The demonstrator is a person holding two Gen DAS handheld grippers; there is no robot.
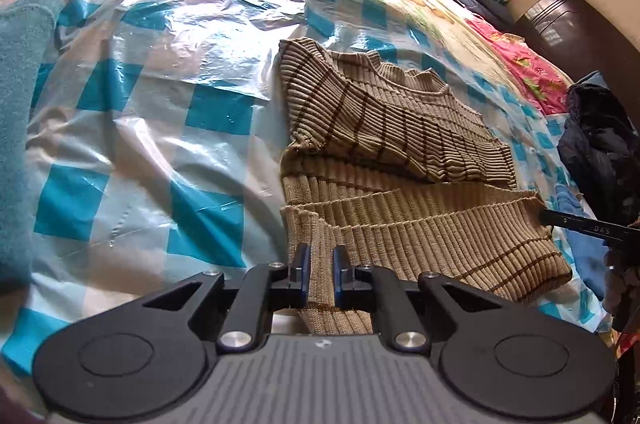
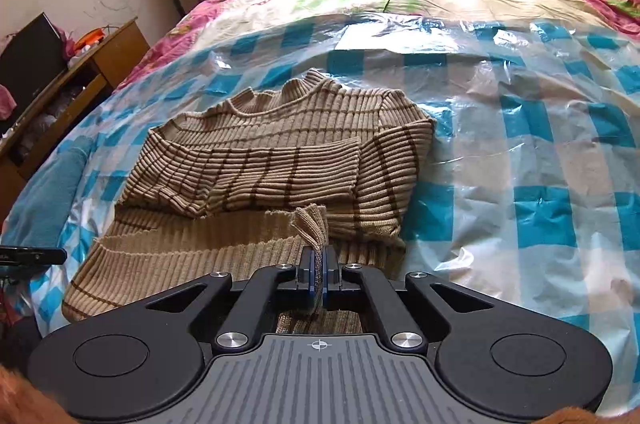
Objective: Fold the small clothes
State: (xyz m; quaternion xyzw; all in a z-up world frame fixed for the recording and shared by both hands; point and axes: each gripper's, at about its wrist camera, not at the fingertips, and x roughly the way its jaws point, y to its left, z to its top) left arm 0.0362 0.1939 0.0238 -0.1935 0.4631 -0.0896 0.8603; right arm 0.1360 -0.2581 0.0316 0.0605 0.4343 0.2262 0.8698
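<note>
Fingers on the right gripper [image 2: 319, 278] are pinched tight on a bunched bit of the tan striped sweater [image 2: 276, 160], right at its near hem. Left gripper [image 1: 320, 270] sits narrowly parted over the hem, fabric between the fingers but not clamped. Sweater's lying sleeves-folded on the checkered plastic sheet [image 1: 160, 104] on the bed. Only the right view shows the wooden cabinet [image 2: 92, 64]; the left one shows a dark clothes pile [image 1: 600, 140].
</note>
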